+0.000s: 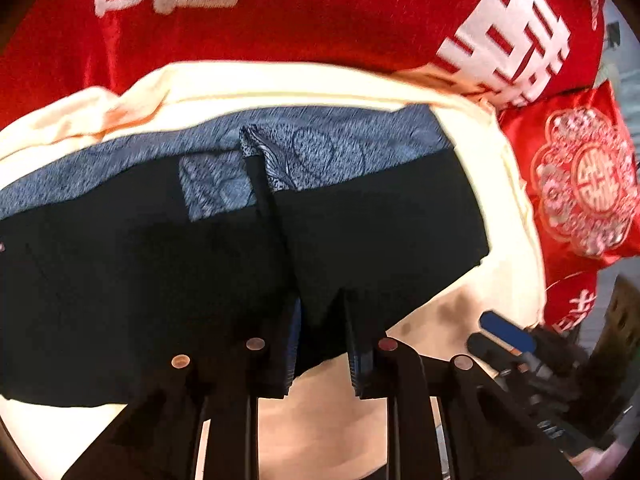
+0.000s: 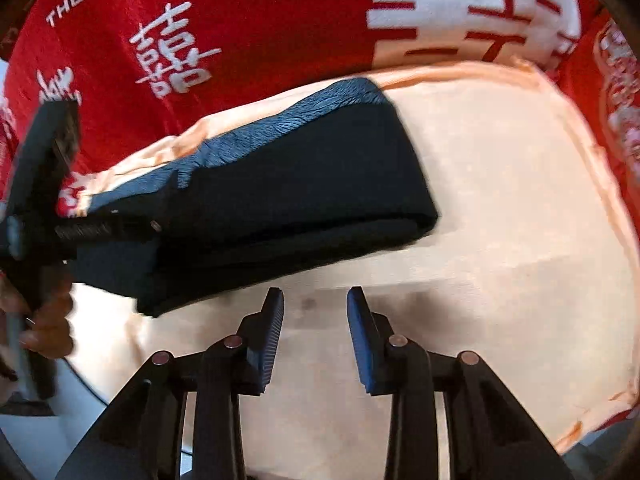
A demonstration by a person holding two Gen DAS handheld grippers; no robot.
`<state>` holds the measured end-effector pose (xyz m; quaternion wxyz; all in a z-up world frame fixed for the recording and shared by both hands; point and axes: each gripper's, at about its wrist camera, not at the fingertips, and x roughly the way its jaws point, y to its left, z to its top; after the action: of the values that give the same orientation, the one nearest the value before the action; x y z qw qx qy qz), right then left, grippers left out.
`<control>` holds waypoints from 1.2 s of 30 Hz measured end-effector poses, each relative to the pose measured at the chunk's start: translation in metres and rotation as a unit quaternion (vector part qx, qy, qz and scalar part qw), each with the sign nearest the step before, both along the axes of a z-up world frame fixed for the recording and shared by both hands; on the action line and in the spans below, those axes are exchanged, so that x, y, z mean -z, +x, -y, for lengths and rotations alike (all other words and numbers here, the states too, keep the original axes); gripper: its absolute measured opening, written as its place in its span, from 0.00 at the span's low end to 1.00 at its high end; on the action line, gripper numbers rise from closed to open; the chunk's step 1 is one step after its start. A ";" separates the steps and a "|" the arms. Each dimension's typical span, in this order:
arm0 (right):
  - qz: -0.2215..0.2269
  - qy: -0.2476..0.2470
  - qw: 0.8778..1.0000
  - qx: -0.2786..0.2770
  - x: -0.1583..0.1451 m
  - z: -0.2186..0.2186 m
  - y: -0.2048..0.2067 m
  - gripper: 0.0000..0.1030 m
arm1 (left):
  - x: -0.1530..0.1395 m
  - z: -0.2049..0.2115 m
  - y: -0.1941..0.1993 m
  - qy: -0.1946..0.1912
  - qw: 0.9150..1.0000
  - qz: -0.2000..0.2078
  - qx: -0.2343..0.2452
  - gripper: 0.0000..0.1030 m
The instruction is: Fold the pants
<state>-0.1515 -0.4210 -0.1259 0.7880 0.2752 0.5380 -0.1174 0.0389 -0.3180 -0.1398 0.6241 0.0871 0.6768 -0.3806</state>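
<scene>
A cream-coloured sheet (image 1: 500,184) is spread across the working surface, bright under strong light, with orange-tinted creases along its far edge and a faint dark smudge near the front. Behind it runs a shiny red satin cover (image 1: 320,20), printed with large white Chinese characters and, in the right wrist view, small white lettering in English. Off to the right sits a red cushion (image 1: 580,176) carrying a round white and pink floral emblem, touching the sheet's edge. Past the cushion, at the far right rim, a sliver of pale grey room shows, too blurred to read.
</scene>
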 end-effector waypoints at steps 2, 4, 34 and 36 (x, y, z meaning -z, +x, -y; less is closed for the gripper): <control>0.000 -0.008 1.000 -0.012 0.001 -0.004 0.010 0.35 | 0.006 -0.002 -0.003 0.005 1.000 -0.003 -0.001 0.22; 0.007 -0.042 0.998 -0.039 -0.003 -0.013 0.020 0.36 | 0.007 -0.004 -0.003 0.000 1.000 -0.003 -0.009 0.22; -0.004 -0.277 0.888 -0.367 0.025 -0.136 0.091 0.11 | 0.008 -0.102 0.026 0.056 0.988 0.044 -0.140 0.65; 0.005 -0.261 0.896 -0.358 0.015 -0.134 0.091 0.10 | 0.009 -0.102 0.025 0.059 0.987 0.044 -0.141 0.65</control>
<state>-0.0604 -0.2869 -0.1405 0.8233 -0.1511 0.5459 0.0377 0.0638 -0.2157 -0.1483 0.6944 0.0441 0.6757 -0.2435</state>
